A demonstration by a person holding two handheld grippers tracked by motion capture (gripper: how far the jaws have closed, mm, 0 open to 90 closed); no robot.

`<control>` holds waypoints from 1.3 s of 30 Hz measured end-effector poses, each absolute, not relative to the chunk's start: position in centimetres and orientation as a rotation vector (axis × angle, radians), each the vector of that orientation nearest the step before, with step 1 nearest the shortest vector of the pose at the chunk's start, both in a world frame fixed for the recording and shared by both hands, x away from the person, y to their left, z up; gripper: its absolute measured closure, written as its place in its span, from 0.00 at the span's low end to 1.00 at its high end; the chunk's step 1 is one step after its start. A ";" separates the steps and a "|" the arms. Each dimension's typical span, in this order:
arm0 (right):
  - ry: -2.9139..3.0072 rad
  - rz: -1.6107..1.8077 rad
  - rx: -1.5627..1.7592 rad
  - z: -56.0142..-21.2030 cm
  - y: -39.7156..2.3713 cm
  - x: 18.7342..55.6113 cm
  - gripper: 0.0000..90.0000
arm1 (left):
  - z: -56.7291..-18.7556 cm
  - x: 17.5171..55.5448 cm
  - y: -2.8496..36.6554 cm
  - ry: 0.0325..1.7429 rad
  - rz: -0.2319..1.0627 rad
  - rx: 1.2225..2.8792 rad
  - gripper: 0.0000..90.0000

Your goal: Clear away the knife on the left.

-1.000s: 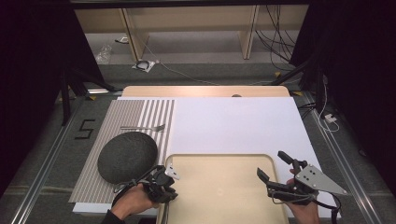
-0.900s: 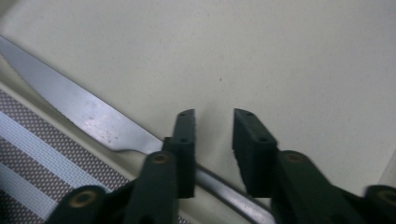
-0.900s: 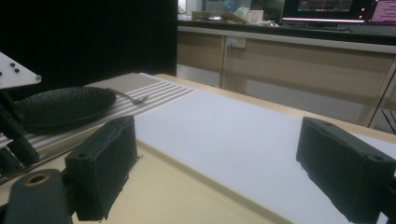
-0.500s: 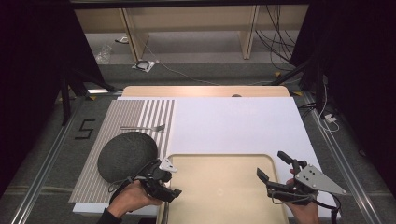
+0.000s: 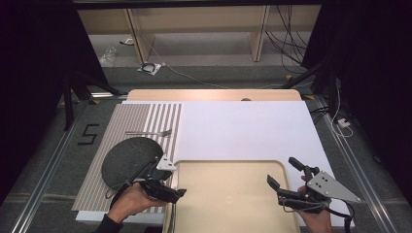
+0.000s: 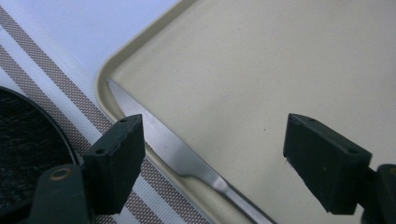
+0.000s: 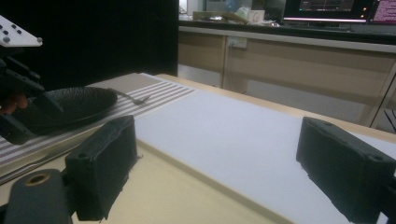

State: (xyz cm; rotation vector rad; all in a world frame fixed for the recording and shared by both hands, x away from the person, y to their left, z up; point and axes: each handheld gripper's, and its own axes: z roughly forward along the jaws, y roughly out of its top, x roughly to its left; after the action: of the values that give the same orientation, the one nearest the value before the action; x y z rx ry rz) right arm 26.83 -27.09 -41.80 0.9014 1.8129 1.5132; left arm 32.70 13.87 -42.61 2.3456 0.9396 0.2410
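The left gripper (image 5: 171,190) hangs over the near left corner of the tan tray (image 5: 233,199), its jaws having just been opening and now wide with nothing between them. Below it a knife (image 6: 180,156) lies along the tray's left rim, beside the dark plate (image 5: 127,159). The right gripper (image 5: 284,182) stands open and empty over the tray's near right.

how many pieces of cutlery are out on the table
2. A fork lies on the striped placemat beyond the dark plate. A knife lies along the left inner edge of the beige tray, under the open left gripper. Others may be hidden.
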 end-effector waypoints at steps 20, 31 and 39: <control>1.814 1.514 0.909 -41.9 -27.3 26.8 0.15 | -41.0 34.0 16.6 1.006 0.358 2.241 0.21; 1.812 1.510 0.910 -41.8 -27.3 26.8 0.15 | -40.7 35.1 18.1 1.047 0.422 2.200 0.21; 1.811 1.508 0.915 -41.8 -27.3 26.8 0.15 | -40.4 36.5 19.4 1.083 0.481 2.180 0.21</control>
State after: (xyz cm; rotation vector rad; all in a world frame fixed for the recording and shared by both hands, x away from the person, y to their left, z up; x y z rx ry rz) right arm 26.77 -27.27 -41.84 0.9148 1.8107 1.5081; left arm 36.52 19.40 -40.44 2.1796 1.0830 0.4813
